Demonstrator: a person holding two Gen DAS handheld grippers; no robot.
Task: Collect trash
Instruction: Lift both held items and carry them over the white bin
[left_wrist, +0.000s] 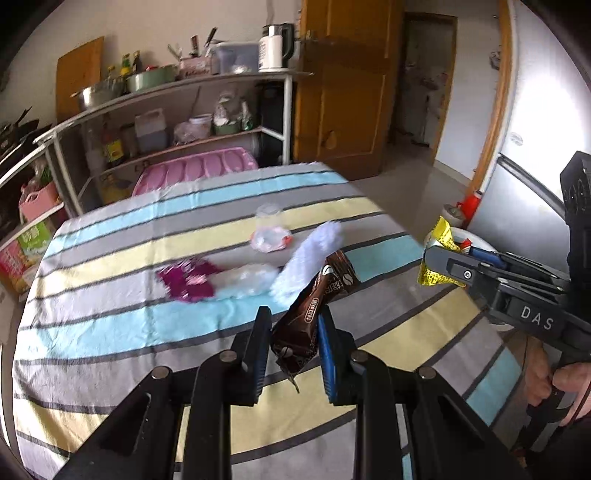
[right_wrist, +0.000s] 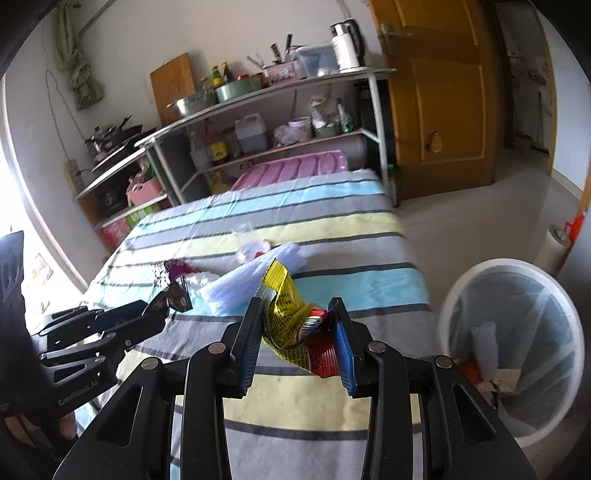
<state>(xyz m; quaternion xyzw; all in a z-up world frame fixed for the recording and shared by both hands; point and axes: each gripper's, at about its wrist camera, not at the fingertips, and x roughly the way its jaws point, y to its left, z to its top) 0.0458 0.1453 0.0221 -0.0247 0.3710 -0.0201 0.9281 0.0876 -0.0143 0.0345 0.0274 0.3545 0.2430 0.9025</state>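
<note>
Left gripper (left_wrist: 293, 343): pinching a crumpled brown foil snack wrapper (left_wrist: 314, 314), held above the striped-cloth bench (left_wrist: 110, 332).
Right gripper (right_wrist: 297, 343): pinching a crumpled yellow-and-red plastic packet (right_wrist: 291, 325), above the bench's near edge.
White round lined trash bin (right_wrist: 513, 347): on the floor, just right of the bench.
Purple wrapper (left_wrist: 188, 278), white plastic scraps (left_wrist: 306, 258): mid-bench.

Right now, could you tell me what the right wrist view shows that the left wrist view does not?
Only the right wrist view shows the inside of the white trash bin, lined and already holding trash. Only the left wrist view shows a hand gripping the right claw's handle. Both show the left claw shut on the brown wrapper, the right claw shut on the yellow wrapper, and the striped tablecloth.
</note>
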